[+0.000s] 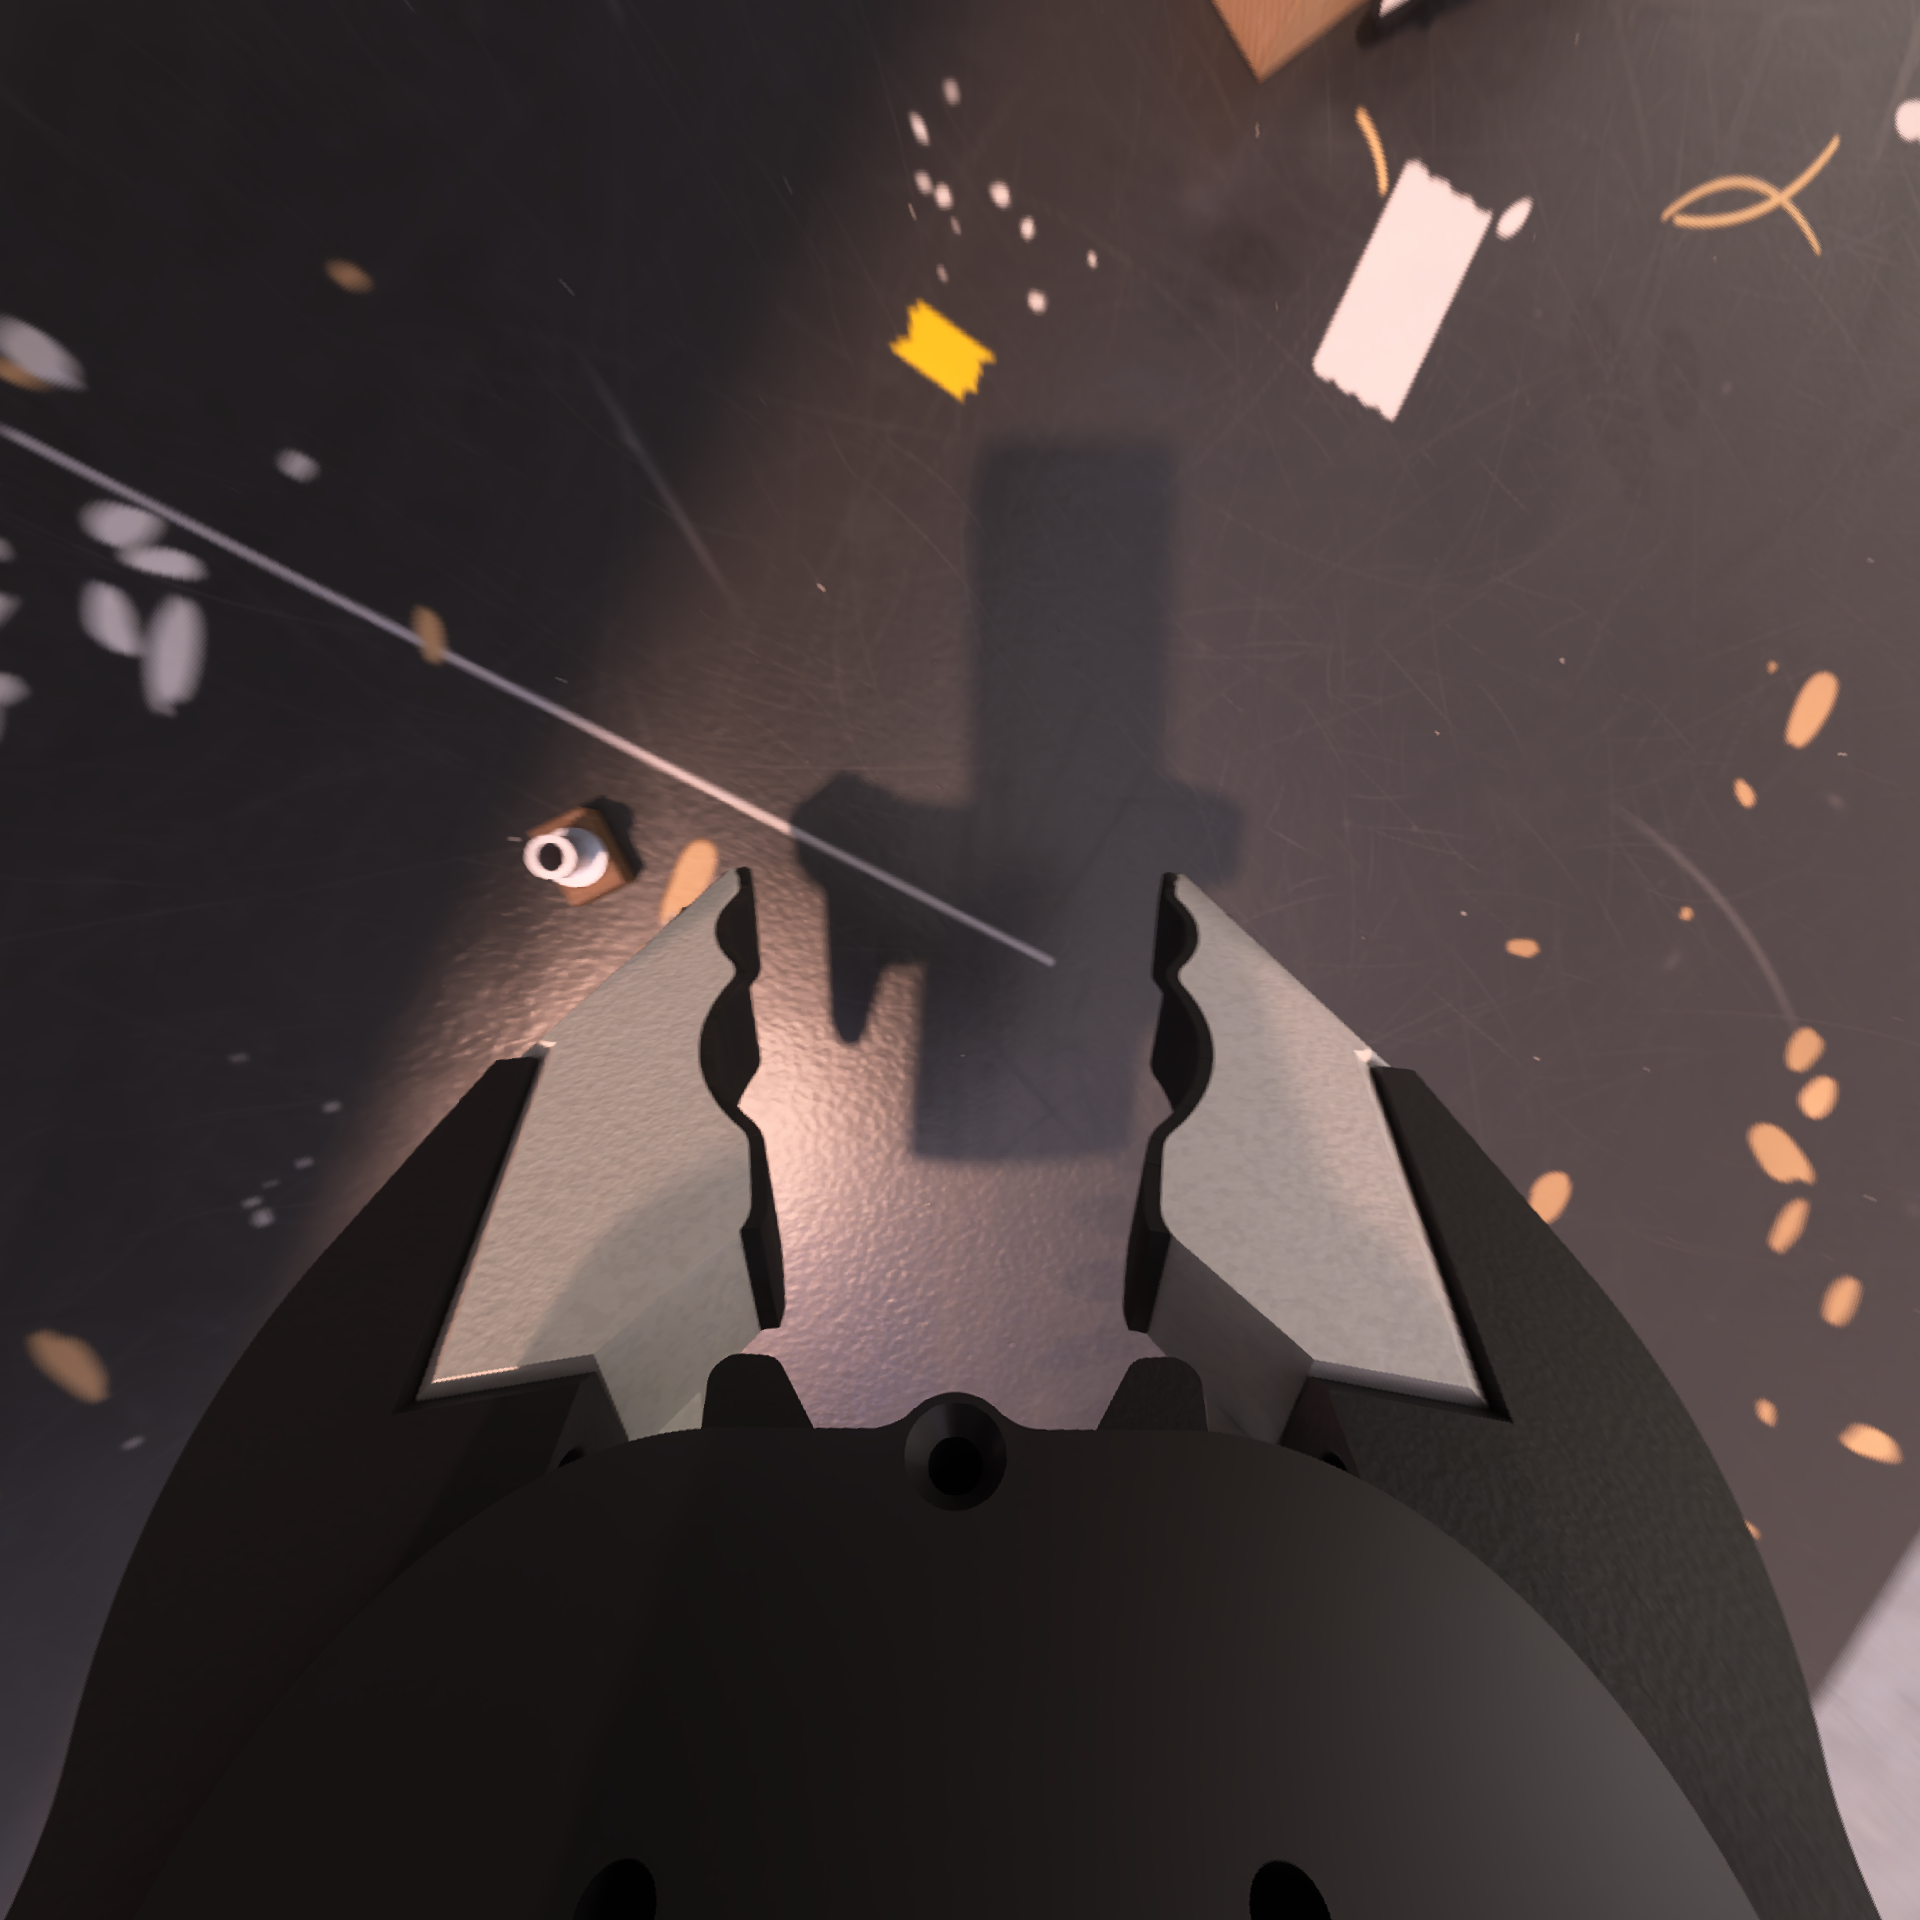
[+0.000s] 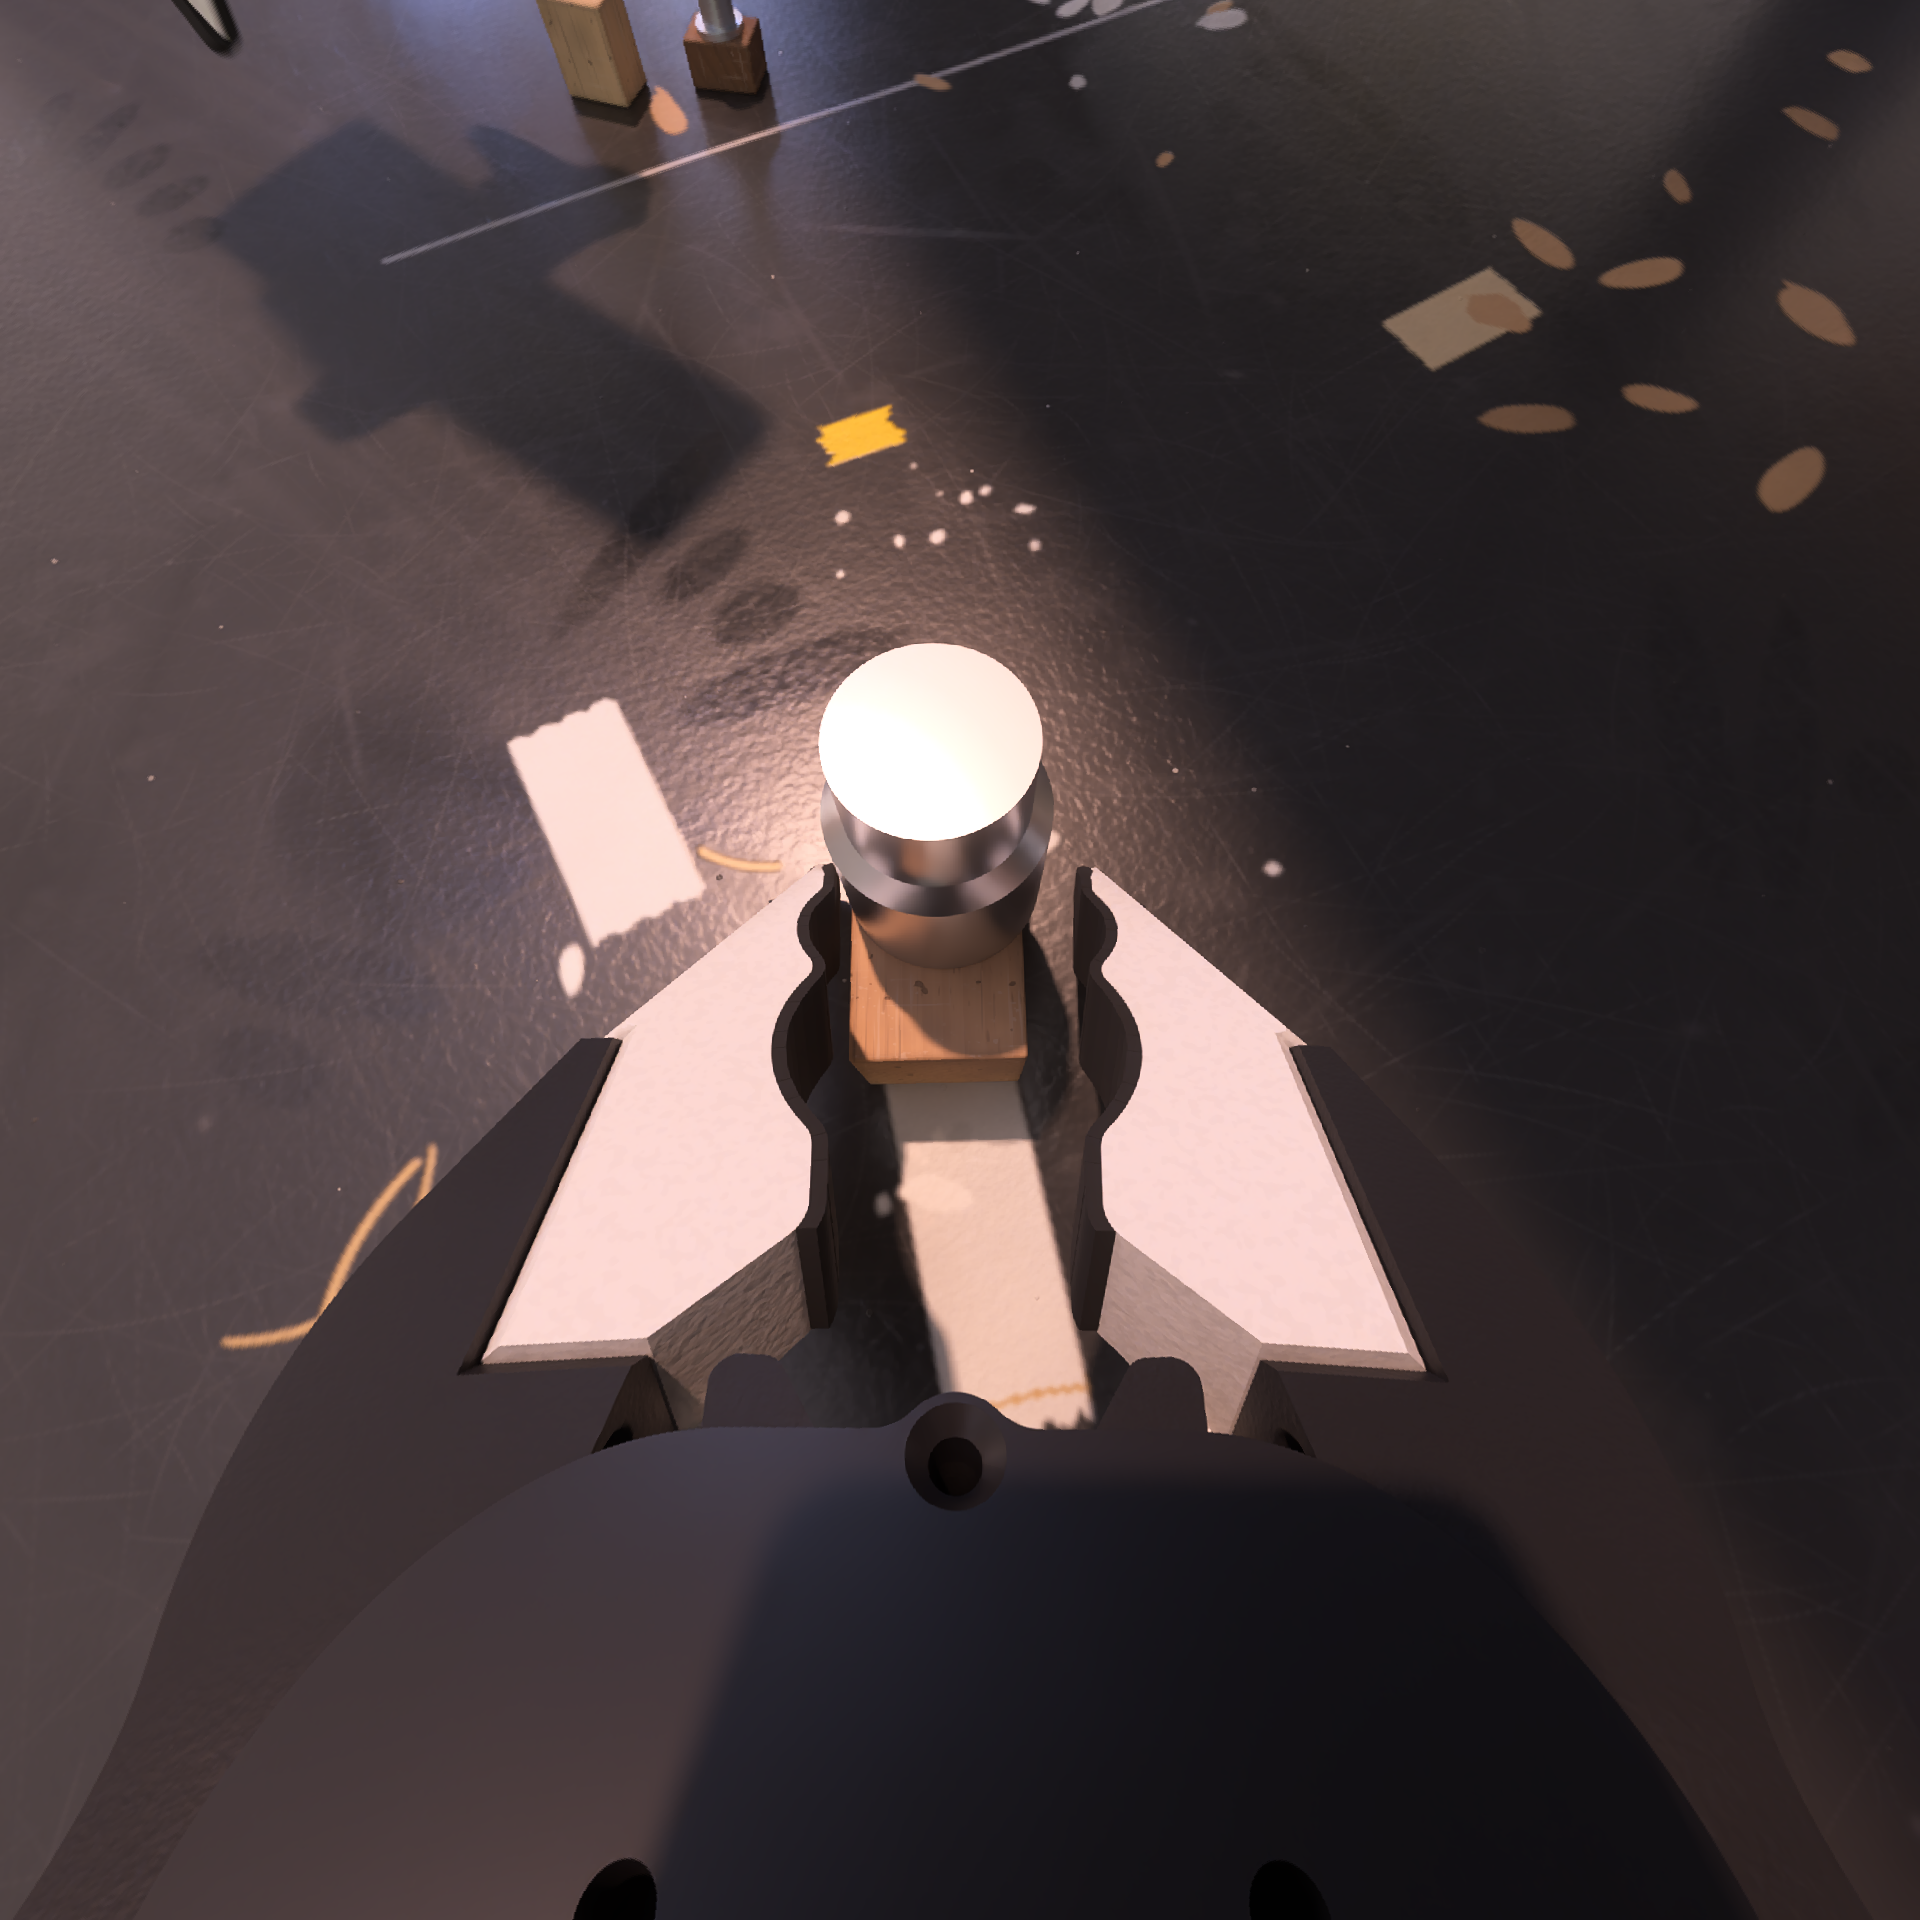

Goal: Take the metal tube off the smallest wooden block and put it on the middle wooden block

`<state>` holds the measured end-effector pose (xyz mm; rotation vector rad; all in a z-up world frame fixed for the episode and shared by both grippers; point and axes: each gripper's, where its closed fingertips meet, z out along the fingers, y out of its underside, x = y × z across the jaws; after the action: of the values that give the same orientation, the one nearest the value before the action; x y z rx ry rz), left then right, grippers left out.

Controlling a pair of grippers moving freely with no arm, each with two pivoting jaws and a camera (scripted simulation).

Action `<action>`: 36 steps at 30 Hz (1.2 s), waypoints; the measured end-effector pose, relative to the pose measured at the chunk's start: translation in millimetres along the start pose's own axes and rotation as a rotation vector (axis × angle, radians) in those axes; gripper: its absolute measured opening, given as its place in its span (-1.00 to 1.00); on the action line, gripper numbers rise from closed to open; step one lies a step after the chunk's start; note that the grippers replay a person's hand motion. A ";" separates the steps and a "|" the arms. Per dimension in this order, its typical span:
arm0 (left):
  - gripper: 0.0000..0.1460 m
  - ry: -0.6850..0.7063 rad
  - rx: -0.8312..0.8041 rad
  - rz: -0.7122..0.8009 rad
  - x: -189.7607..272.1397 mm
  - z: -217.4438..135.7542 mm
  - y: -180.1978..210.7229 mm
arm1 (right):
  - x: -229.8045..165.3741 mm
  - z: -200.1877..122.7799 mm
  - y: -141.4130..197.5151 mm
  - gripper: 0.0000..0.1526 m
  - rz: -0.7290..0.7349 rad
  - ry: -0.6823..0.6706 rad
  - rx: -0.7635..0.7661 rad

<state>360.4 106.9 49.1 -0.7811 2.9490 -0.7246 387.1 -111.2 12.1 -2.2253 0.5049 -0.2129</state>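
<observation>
Left wrist view: my left gripper (image 1: 956, 883) hangs over the dark scratched table (image 1: 1455, 623), jaws apart, nothing between them. Off to the left of its left fingertip sits the smallest wooden block (image 1: 594, 868) with the metal tube (image 1: 561, 854) on top, seen nearly end-on, clear of my fingers. Yellow tape scrap (image 1: 941, 349) and white tape strip (image 1: 1397, 293) lie farther ahead. Corner of another wooden block (image 1: 1273, 31) cuts in at the top edge.

Right wrist view: my right gripper (image 2: 954, 883) is spread, jaws either side of a light wooden block (image 2: 935, 1023) that carries a capped metal cylinder (image 2: 930, 810); I see gaps on both sides, no grip. Far top left, a tall wooden block (image 2: 597, 47) stands just beside the small dark one with the tube, both well apart from this gripper.
</observation>
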 end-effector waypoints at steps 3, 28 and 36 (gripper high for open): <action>-0.16 0.068 -0.056 -0.021 5.2 10.5 4.8 | -0.5 -0.1 0.3 -0.41 -0.001 0.000 0.000; -0.57 -0.312 0.020 -0.383 -85.5 17.5 1.6 | -5.4 -1.8 0.2 -0.21 -0.044 -0.021 -0.009; -0.88 -0.266 0.014 -0.374 -85.3 21.9 7.4 | -5.8 -2.6 0.4 -0.21 -0.034 -0.034 -0.008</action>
<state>434.3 143.2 17.0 -1.3331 2.5861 -0.5940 380.9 -110.8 13.6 -2.2423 0.4500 -0.1912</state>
